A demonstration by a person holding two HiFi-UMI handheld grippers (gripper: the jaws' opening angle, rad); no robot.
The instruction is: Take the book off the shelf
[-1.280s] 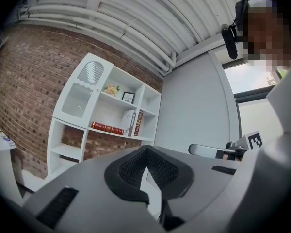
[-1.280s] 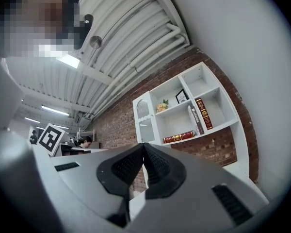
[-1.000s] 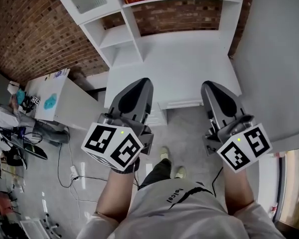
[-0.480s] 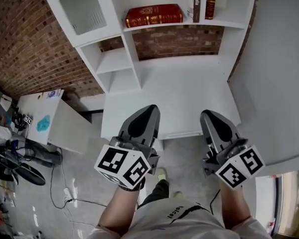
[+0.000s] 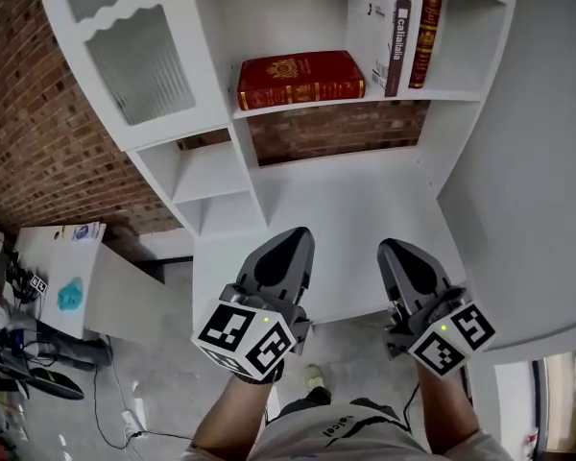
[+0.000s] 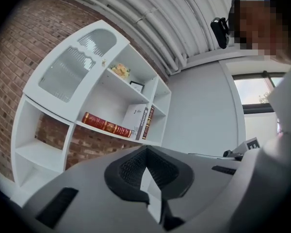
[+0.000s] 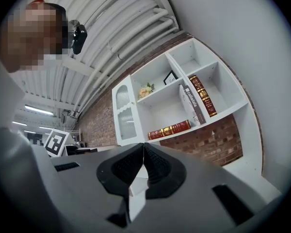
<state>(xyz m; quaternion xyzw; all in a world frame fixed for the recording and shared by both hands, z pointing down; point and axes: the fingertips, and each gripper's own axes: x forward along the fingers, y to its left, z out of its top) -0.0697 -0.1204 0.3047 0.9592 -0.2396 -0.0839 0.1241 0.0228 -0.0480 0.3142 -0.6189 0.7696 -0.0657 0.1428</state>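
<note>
A thick red book (image 5: pixel 300 79) lies flat on a shelf of the white bookcase (image 5: pixel 459 94); it also shows as the red book (image 6: pixel 106 125) and the red book (image 7: pixel 169 129). To its right lean a white book (image 5: pixel 372 35), a dark-spined book (image 5: pixel 399 46) and a slim red book (image 5: pixel 426 35). My left gripper (image 5: pixel 290 245) and right gripper (image 5: pixel 396 254) hang side by side well below that shelf, over the white counter. Both are shut with nothing between the jaws, as the left gripper (image 6: pixel 144 152) and the right gripper (image 7: pixel 144 148) show in their own views.
A glass-fronted cabinet door (image 5: pixel 134 51) stands left of the books. Small open cubbies (image 5: pixel 206 185) sit below it. A brick wall (image 5: pixel 34 142) runs along the left. A white desk (image 5: pixel 72 267) with cables beside it stands at lower left. A grey wall (image 5: pixel 547 181) bounds the right.
The head view has tilted up: the bookcase and red book now sit lower and larger in frame. Both grippers have shifted lower in the picture, still shut.
</note>
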